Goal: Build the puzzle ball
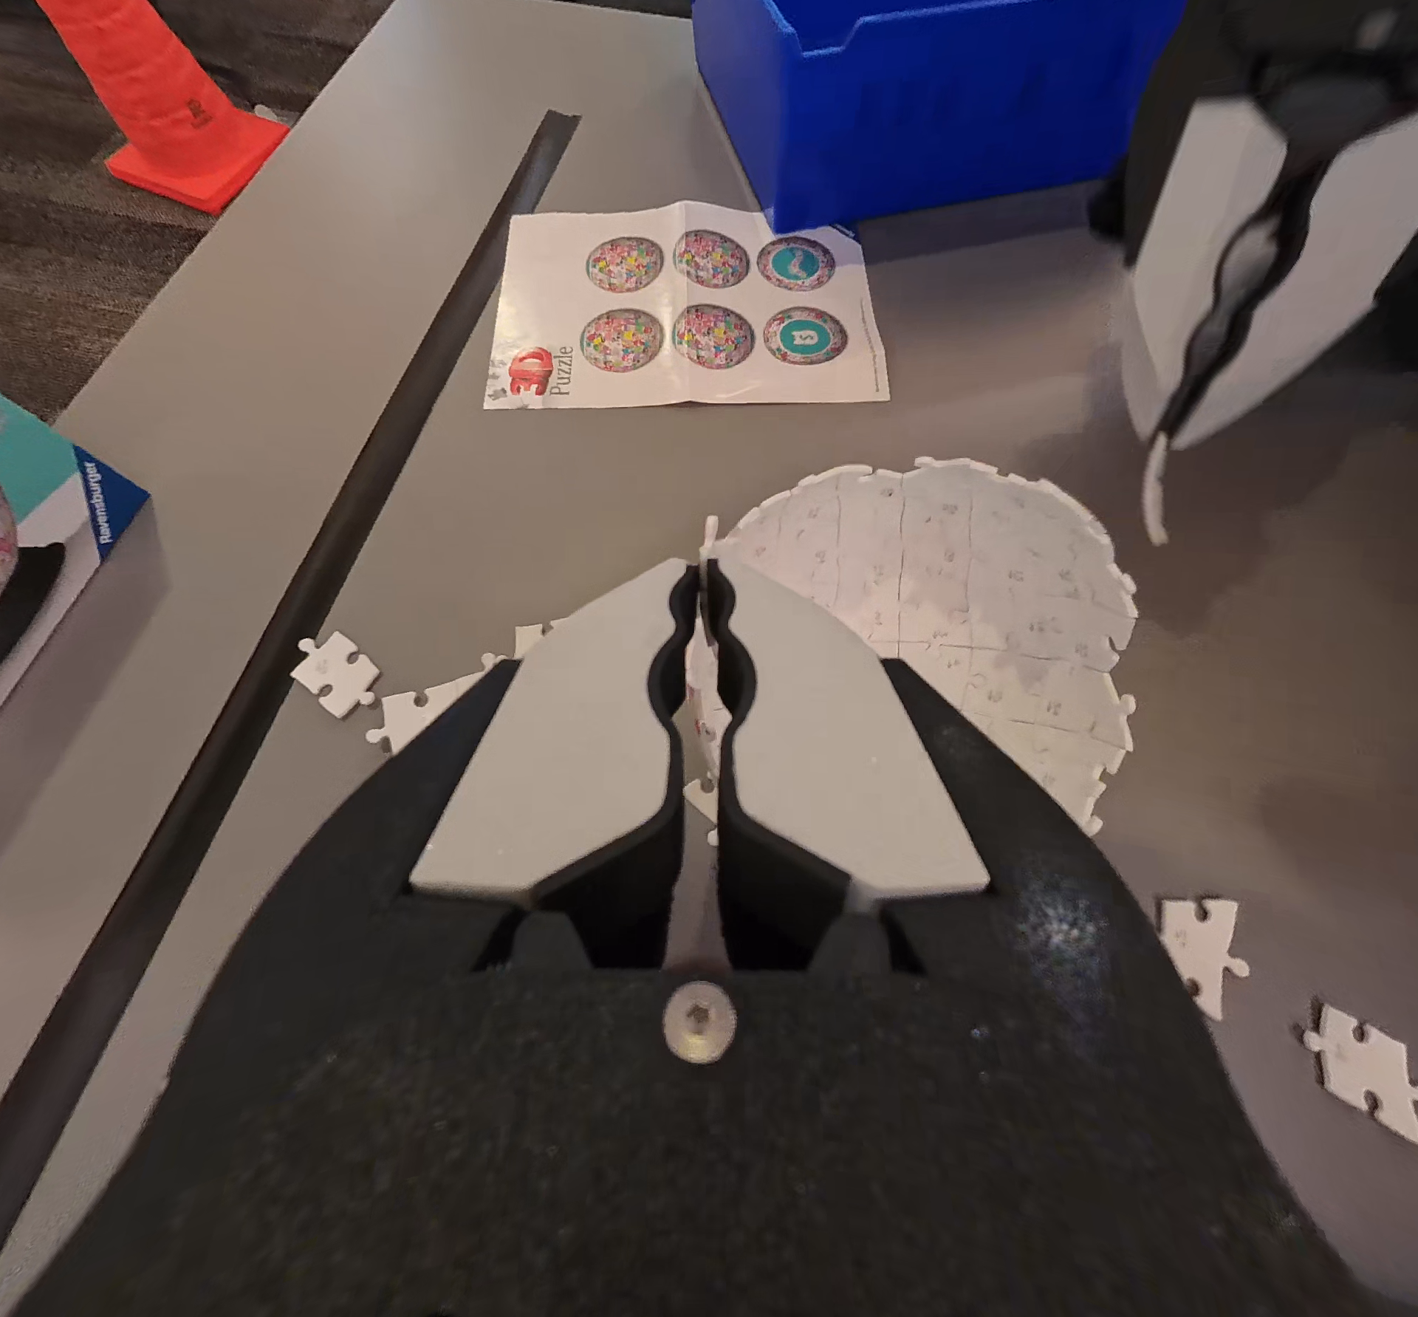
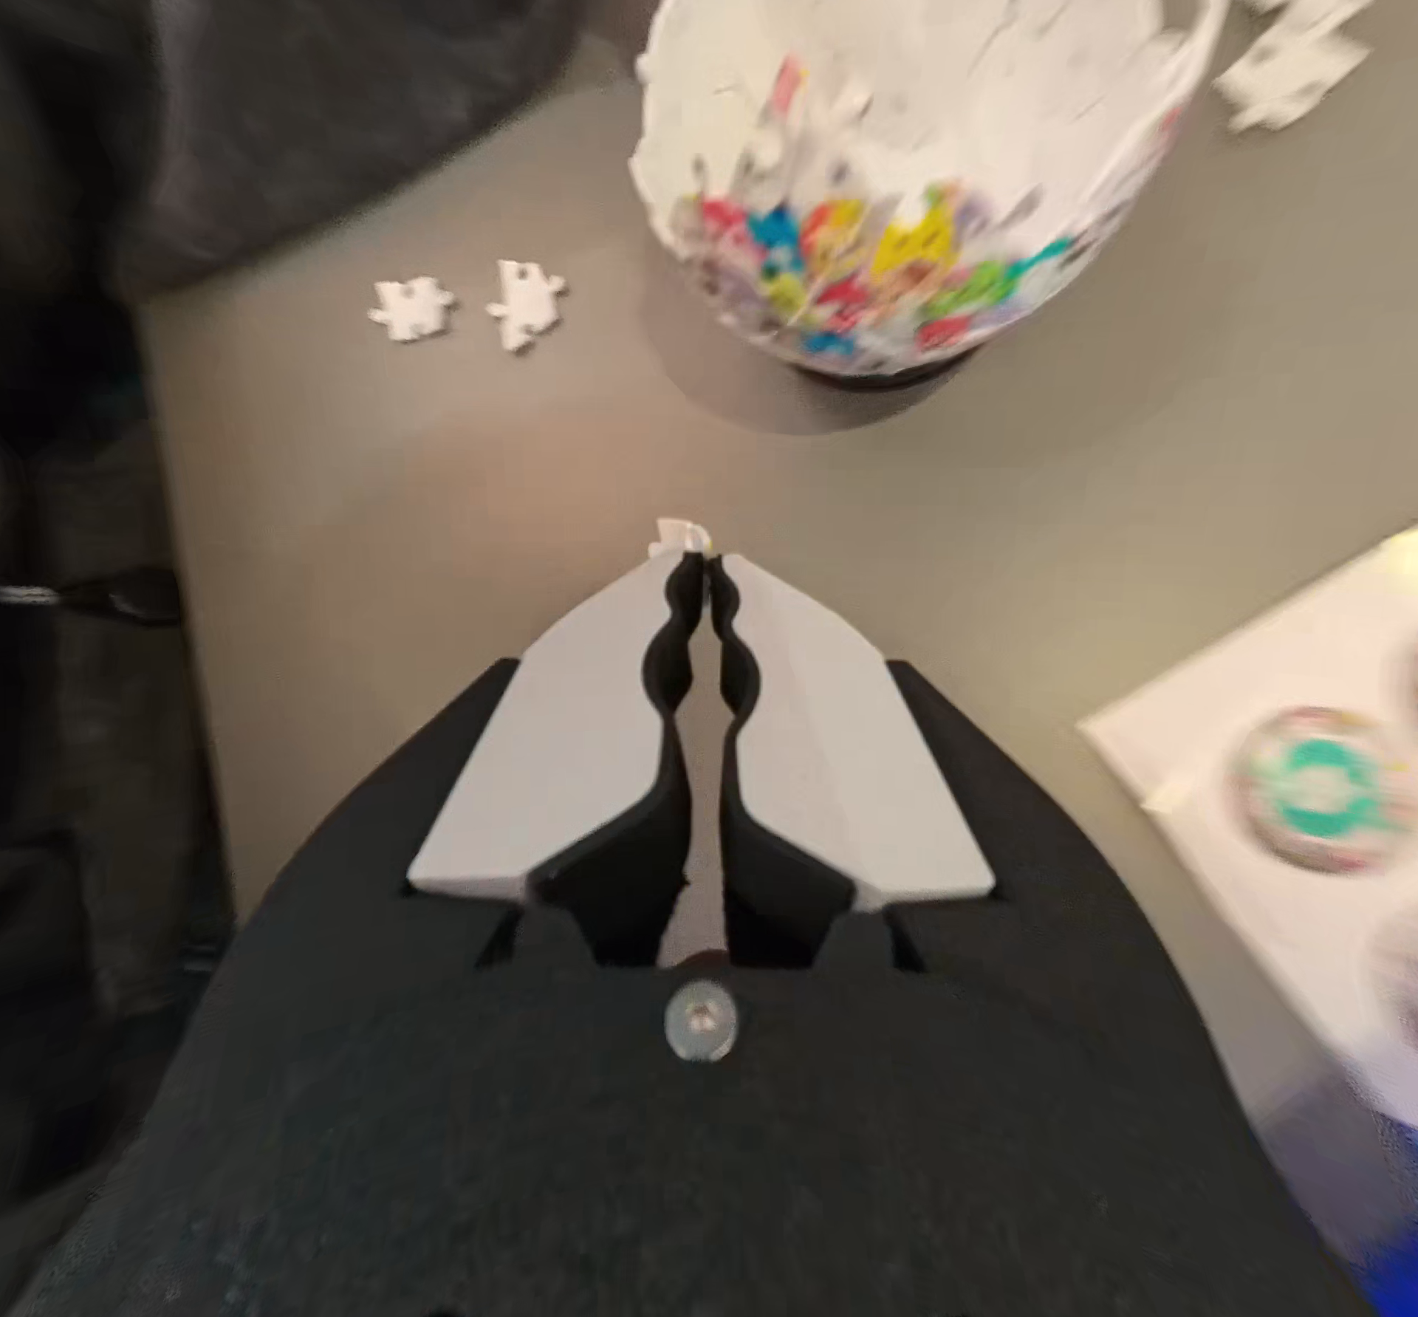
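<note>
Half-built puzzle ball (image 1: 944,635), an open shell of interlocked white-backed pieces, stands on a dark ring on the grey bench (image 1: 322,374), just right of centre. The left tool (image 1: 702,574) is pressed together on the shell's near-left rim, pinching its thin wall edge-on. The right tool (image 2: 694,559), to the far right and above the bench, pinches a single loose piece (image 1: 1155,493) by its edge. Spare pieces (image 2: 468,305) lie scattered near the shell; an instruction sheet (image 1: 690,305) and a blue bin (image 1: 944,91) lie beyond.

Handling, as judged: the shell is light, thin and stiff only along its joints; a hard squeeze or sideways push would likely pop pieces apart. Best held at the rim, across the wall's thickness, as here. The loose piece is small and smooth, liable to twist in the grip.
</note>
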Motion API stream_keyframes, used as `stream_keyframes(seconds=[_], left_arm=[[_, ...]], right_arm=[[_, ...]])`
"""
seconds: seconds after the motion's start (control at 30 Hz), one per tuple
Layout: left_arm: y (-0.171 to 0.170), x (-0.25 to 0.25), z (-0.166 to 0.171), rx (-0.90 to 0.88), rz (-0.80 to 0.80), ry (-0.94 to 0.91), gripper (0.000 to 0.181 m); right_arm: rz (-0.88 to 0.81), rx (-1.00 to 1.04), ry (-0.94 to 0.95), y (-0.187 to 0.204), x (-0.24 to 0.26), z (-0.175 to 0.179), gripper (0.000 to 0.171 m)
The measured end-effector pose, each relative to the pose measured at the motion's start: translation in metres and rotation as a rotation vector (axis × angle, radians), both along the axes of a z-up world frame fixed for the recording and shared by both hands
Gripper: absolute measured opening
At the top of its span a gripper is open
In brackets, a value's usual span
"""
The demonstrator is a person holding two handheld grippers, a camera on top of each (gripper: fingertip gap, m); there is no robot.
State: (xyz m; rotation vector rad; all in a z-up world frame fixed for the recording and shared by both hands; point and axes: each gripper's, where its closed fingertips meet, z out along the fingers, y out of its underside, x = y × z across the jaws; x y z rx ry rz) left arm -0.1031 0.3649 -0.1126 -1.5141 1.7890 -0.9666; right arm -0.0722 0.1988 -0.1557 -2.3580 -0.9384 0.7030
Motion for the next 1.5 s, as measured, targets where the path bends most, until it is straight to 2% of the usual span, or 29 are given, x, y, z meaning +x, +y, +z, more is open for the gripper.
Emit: stream_keyframes(seconds=[0.13,0.17,0.23,0.53,0.67,0.83,0.97,1.13,1.37,1.43,1.5], left_arm=[[-0.001,-0.009,0.015,-0.033,0.043,-0.057,0.002],[-0.002,-0.013,0.02,-0.039,0.057,-0.076,0.001],[-0.003,-0.023,0.029,-0.056,0.087,-0.113,0.002],[-0.019,-0.059,0.048,-0.118,0.162,-0.151,0.002],[-0.043,-0.068,0.052,-0.114,0.175,-0.143,0.002],[-0.08,-0.08,0.045,-0.119,0.156,-0.119,0.002],[-0.1,-0.084,0.027,-0.137,0.147,-0.085,0.002],[-0.111,-0.093,0.031,-0.146,0.142,-0.103,0.002],[-0.116,-0.114,0.047,-0.085,0.142,-0.112,0.002],[-0.115,-0.12,0.06,-0.089,0.146,-0.145,0.002],[-0.113,-0.127,0.073,-0.09,0.147,-0.177,0.002]], right_arm=[[-0.103,-0.155,0.424,-0.025,-0.024,-0.007,0.002],[-0.131,-0.22,0.48,-0.028,-0.026,-0.015,0.002],[-0.168,-0.259,0.469,-0.031,-0.025,-0.036,0.002],[-0.274,-0.126,0.333,-0.004,-0.008,-0.05,0.007],[-0.301,-0.114,0.306,0.001,-0.005,-0.056,0.021],[-0.323,0.07,0.227,0.009,0.009,-0.047,0.024],[-0.361,0.347,0.17,0.02,0.014,-0.015,0.025],[-0.308,0.715,0.144,0.021,-0.013,0.056,0.028],[-0.094,0.657,0.071,0.017,-0.071,0.082,0.044],[-0.053,0.676,0.046,0.02,-0.081,0.101,0.054],[-0.03,0.749,0.043,0.024,-0.088,0.13,0.054]])
